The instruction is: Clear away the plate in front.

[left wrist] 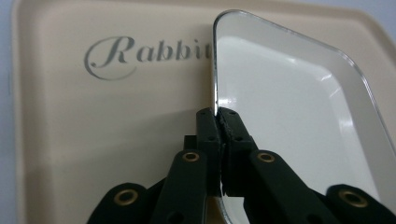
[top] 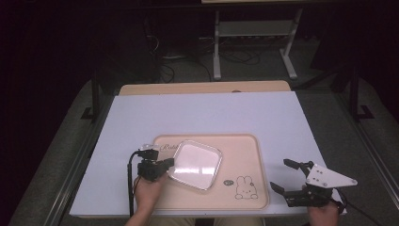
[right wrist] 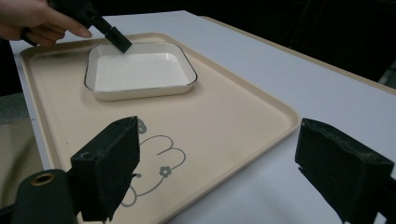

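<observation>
In the left gripper view, the left gripper has its black jaws pressed together on the thin dark-edged rim of a white square dish, one jaw inside the rim and one outside. The lower corner of the dish is hidden behind the jaws and its right side is cut off by the frame. The dish is glossy, with rounded corners and a shallow well that reflects the light. Beneath it lies a beige tray, smooth and matte, printed with grey script that reads "Rabbit", its last letter partly covered by the rim.

From the right gripper view, the right gripper stands spread wide with nothing between its blocky, foam-faced jaws, over the near edge of the tray where a line-drawn rabbit is partly hidden by the left jaw. This view shows the dish sitting flat on the tray's far end, which the close left gripper view cannot confirm, and a hand cut off at the top.

In the high view, both hands enter from the bottom edge, cropped at the wrists. The tray rests on a pale lavender worktop, dish left of centre, right gripper well apart off the tray's right edge. Beyond lies a wooden strip, then dark floor with cables and a white stand, hard to make out.
</observation>
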A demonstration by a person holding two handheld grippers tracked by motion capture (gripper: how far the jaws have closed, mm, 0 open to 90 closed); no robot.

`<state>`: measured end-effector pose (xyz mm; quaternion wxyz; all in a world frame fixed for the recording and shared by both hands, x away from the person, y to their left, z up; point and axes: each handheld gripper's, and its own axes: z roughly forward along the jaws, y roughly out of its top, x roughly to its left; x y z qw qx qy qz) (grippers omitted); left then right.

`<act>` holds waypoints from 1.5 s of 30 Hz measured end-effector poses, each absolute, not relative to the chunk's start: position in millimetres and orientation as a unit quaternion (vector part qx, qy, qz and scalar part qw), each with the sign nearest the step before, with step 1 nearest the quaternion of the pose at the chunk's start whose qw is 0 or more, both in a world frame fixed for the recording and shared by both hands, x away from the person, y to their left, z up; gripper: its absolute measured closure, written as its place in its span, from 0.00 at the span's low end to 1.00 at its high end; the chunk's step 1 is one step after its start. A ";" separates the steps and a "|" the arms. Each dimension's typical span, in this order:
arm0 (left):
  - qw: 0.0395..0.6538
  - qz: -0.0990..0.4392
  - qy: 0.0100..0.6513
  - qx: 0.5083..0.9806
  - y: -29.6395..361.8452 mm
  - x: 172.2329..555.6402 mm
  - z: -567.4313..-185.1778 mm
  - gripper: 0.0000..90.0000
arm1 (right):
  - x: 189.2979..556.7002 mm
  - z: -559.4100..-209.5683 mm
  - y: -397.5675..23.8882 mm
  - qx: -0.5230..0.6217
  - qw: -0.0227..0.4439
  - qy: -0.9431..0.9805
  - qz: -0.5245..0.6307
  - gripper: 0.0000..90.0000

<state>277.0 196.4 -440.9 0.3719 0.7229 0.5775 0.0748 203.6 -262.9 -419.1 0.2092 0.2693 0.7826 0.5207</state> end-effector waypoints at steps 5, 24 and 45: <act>0.372 0.075 0.568 0.730 194.0 267.9 -439.7 0.88 | 203.5 -418.9 -262.6 0.269 0.210 0.783 0.521 0.15; 0.390 0.048 0.560 0.729 198.4 252.8 -440.4 0.88 | 202.9 -418.5 -261.4 0.268 0.210 0.785 0.517 0.14; 0.409 0.028 0.540 0.735 194.6 241.6 -440.0 0.84 | 202.7 -418.5 -260.9 0.272 0.214 0.786 0.513 0.14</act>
